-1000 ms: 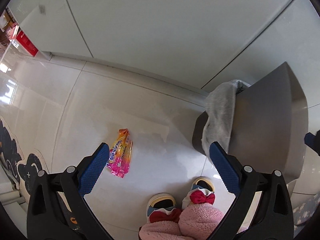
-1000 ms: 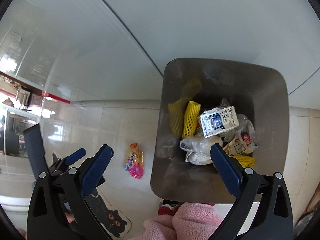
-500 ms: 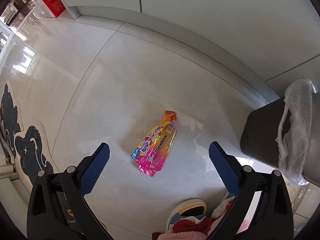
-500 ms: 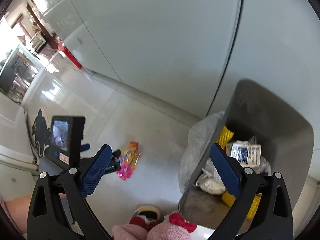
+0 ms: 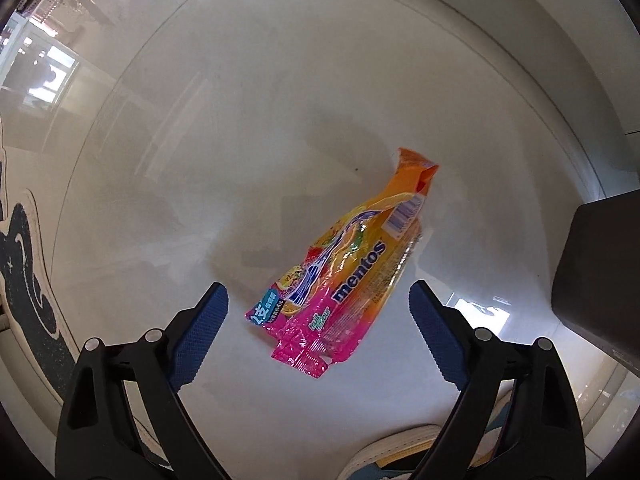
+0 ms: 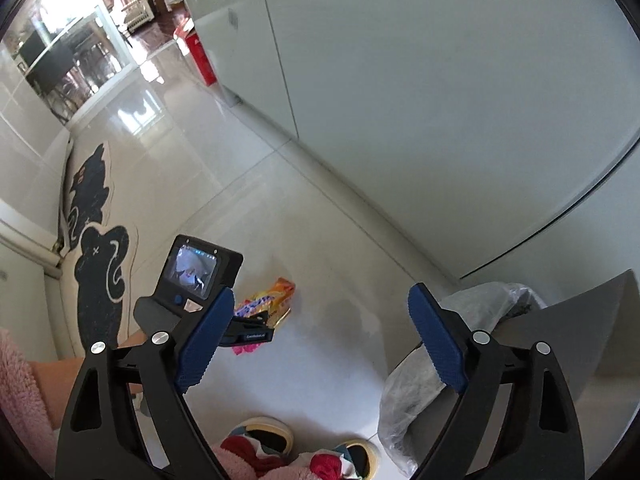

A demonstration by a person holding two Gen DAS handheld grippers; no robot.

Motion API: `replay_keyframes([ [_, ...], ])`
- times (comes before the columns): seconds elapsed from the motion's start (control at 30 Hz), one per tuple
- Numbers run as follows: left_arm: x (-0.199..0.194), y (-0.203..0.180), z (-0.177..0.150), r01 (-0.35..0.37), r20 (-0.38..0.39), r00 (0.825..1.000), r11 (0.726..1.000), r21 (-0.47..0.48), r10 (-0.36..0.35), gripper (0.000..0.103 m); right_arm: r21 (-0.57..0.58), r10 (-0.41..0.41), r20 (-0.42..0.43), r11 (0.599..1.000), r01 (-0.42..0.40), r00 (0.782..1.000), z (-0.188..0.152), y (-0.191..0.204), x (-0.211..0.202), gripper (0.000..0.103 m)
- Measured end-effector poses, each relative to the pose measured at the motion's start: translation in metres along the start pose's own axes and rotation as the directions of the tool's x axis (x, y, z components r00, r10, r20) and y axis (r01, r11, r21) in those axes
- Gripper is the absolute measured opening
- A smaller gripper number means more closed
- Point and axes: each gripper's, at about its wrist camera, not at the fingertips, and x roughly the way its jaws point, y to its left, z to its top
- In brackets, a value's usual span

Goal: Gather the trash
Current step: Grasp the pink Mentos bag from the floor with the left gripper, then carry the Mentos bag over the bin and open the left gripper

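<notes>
An orange and pink Mentos candy wrapper (image 5: 344, 268) lies flat on the white tiled floor. My left gripper (image 5: 318, 334) is open, low over the floor, with the wrapper's near end between its blue fingertips. The wrapper also shows in the right wrist view (image 6: 266, 300), partly hidden by the left gripper's body. My right gripper (image 6: 320, 336) is open and empty, held higher, between the wrapper and the dark grey trash bin (image 6: 560, 344). The bin's side also shows at the right edge of the left wrist view (image 5: 600, 260).
A clear plastic bag (image 6: 420, 384) hangs over the bin's rim. White cabinet fronts (image 6: 440, 100) run along the floor behind. A black cat-shaped mat (image 6: 98, 264) lies to the left. The person's slippers (image 6: 304, 448) are at the bottom. A red box (image 6: 198, 52) stands far back.
My left gripper has dropped toward the floor and closed in on the wrapper, which now sits between its fingertips. My right gripper has swung left, away from the bin's opening.
</notes>
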Motion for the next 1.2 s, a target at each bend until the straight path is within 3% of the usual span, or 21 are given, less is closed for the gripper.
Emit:
replay_keyframes([
  [0.1,0.023,0.002,-0.005,0.001,-0.032,0.999,1.000,-0.010,-0.001,0.086,0.017,0.036,-0.057,0.999,-0.035,0.998,-0.012,0.001,0.017,0.089],
  [0.2,0.041,-0.001,-0.013,0.015,-0.081,0.997,1.000,-0.006,-0.015,0.066,0.009,0.038,-0.090,0.999,-0.038,0.995,-0.020,0.002,0.026,0.089],
  [0.27,0.033,-0.010,-0.016,-0.022,-0.037,0.999,0.999,0.039,0.024,0.060,0.020,0.040,-0.107,0.999,-0.038,0.994,-0.026,-0.003,0.030,0.089],
  [0.3,0.027,-0.015,-0.017,-0.025,-0.023,0.999,0.998,0.059,0.026,0.051,0.026,0.039,-0.112,0.999,-0.036,0.993,-0.028,-0.004,0.030,0.089],
  [0.37,0.015,-0.021,-0.016,-0.018,-0.002,1.000,0.997,0.076,0.018,0.014,0.035,0.033,-0.117,0.999,-0.029,0.993,-0.031,-0.006,0.031,0.089],
  [0.4,0.012,-0.023,-0.014,-0.005,-0.015,1.000,0.997,0.074,0.006,0.003,0.037,0.027,-0.119,0.999,-0.023,0.993,-0.032,-0.006,0.032,0.089],
  [0.53,-0.001,-0.022,-0.010,0.047,-0.050,0.998,0.997,0.063,-0.044,0.000,0.051,0.032,-0.136,0.998,-0.025,0.990,-0.032,-0.006,0.037,0.089],
  [0.63,-0.027,-0.026,-0.007,0.021,-0.036,0.999,0.995,0.101,-0.018,0.000,0.065,0.054,-0.152,0.997,-0.045,0.987,-0.034,-0.007,0.038,0.088],
  [0.67,-0.042,-0.028,-0.007,0.019,-0.028,0.999,0.994,0.108,-0.016,0.000,0.072,0.059,-0.150,0.996,-0.049,0.987,-0.033,-0.008,0.036,0.085],
  [0.7,-0.058,-0.031,-0.005,0.016,-0.016,1.000,0.994,0.111,-0.015,0.000,0.075,0.062,-0.147,0.996,-0.051,0.987,-0.032,-0.009,0.033,0.073],
  [0.73,-0.077,-0.032,-0.003,0.010,-0.001,1.000,0.994,0.111,-0.010,0.000,0.074,0.062,-0.141,0.996,-0.052,0.988,-0.030,-0.011,0.026,0.065],
  [0.77,-0.098,-0.033,0.000,0.008,0.013,1.000,0.994,0.110,-0.010,0.000,0.070,0.054,-0.131,0.997,-0.045,0.990,-0.027,-0.011,0.019,0.063],
  [0.93,-0.232,-0.045,0.010,0.040,0.128,0.990,0.990,0.136,-0.058,0.000,0.073,-0.007,-0.030,0.997,0.009,1.000,-0.007,-0.017,-0.043,0.062],
  [1.1,-0.373,-0.097,0.000,0.108,0.242,0.956,0.968,0.225,-0.162,0.000,0.124,-0.115,0.020,0.986,0.111,0.993,-0.005,-0.039,-0.114,0.062],
  [1.2,-0.430,-0.125,-0.018,0.143,0.269,0.933,0.933,0.330,-0.238,0.000,0.192,-0.191,0.035,0.965,0.181,0.981,-0.016,-0.058,-0.158,0.062],
])
